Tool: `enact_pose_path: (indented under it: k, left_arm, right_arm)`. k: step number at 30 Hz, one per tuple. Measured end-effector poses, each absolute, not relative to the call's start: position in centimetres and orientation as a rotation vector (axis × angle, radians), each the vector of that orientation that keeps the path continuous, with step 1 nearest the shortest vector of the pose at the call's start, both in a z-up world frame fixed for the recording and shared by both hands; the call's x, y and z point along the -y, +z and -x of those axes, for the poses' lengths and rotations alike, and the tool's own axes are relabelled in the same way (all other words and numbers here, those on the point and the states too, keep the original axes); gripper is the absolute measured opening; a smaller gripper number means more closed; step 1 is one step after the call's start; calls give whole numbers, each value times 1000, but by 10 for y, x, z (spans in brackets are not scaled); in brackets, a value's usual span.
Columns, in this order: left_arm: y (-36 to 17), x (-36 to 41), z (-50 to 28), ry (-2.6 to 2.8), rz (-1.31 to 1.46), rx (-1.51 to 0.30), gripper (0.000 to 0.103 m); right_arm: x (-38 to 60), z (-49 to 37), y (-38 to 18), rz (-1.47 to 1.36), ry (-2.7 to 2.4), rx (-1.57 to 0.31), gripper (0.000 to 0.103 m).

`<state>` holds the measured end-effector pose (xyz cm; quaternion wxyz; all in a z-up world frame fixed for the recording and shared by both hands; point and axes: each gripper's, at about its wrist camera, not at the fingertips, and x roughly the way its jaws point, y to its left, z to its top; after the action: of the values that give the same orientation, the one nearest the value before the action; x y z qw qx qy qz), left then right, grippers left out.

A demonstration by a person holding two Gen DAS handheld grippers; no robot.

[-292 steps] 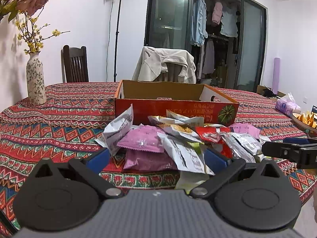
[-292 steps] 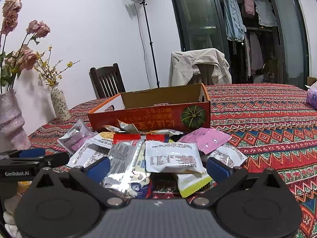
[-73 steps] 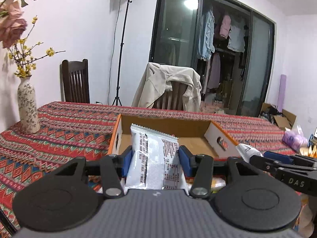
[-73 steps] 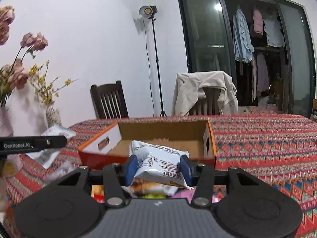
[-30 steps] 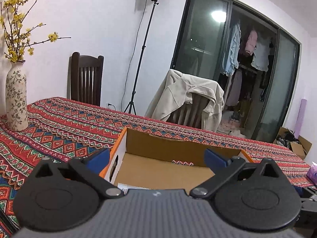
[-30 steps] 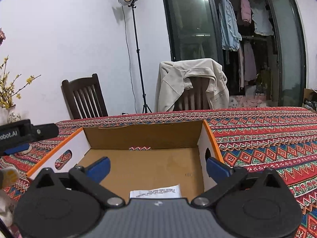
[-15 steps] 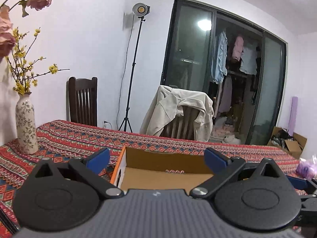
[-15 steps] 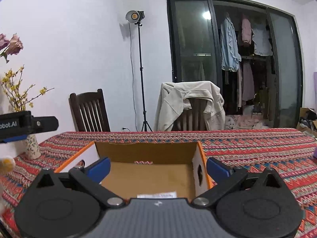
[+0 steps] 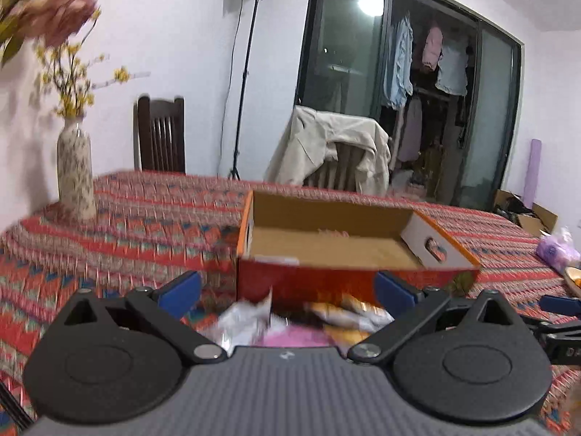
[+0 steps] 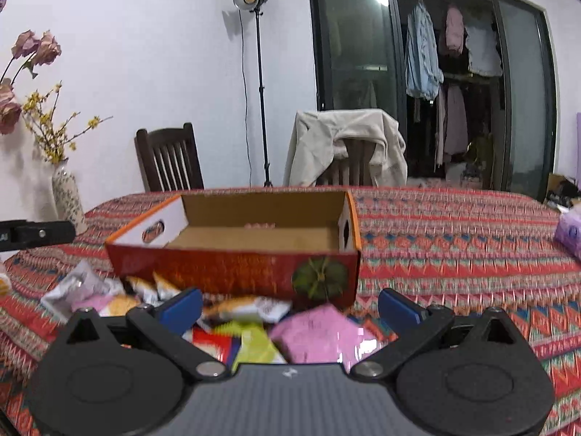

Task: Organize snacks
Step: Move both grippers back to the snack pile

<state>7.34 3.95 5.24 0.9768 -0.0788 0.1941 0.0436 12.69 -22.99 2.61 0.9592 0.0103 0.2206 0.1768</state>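
Now pulled back from the cardboard box (image 10: pixel 232 250) on the patterned counter (image 10: pixel 454 250), we hold both tools empty and spread wide above the loose snack packets (image 10: pixel 254 330) heaped just in front of it. Moments earlier each tool pinched a white packet and let it go inside the box; a sliver of one shows at the box's near edge in the left view (image 9: pixel 279 261). Our left tool (image 9: pixel 287 292) and right tool (image 10: pixel 288 307) have dropped back toward the pile, where a pink packet (image 10: pixel 312 334) and yellow-green packet (image 10: pixel 254 345) lie closest. Two are filed, we judge, with most left.
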Motion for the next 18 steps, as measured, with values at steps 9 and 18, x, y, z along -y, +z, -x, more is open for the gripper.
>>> enact_pose_path:
  k: [9, 18]
  left_arm:
    - [38, -53, -46, 120, 171, -430, 103]
    - [35, -50, -42, 120, 175, -444, 103]
  right_arm:
    - [248, -105, 6, -16, 366, -506, 103]
    - [252, -97, 3, -16, 372, -520, 102]
